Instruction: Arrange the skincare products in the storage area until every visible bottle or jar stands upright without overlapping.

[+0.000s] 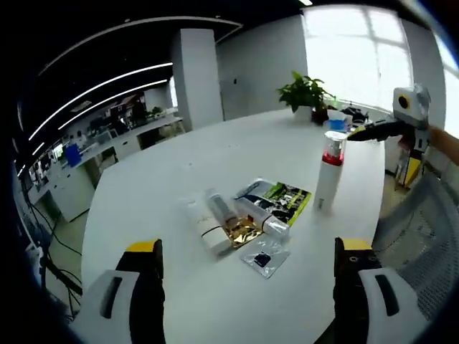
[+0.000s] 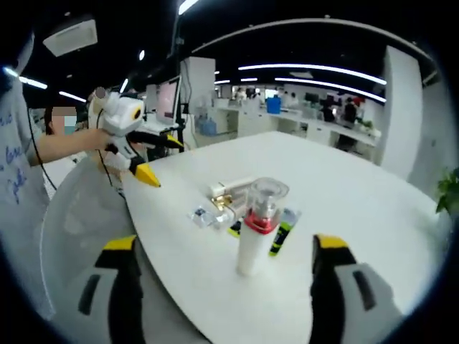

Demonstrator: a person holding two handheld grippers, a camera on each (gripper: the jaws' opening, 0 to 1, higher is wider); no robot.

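Pump bottle (image 1: 329, 172) upright beside toppled tubes (image 1: 237, 218); both tools (image 1: 247, 269) (image 2: 224, 265) wide open, empty.

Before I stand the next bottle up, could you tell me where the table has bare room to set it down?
The white table is bare between the lying products and the potted plant, and on the near side toward the left tool. It is crowded around the green packet, the lying tubes and the upright pump bottle.
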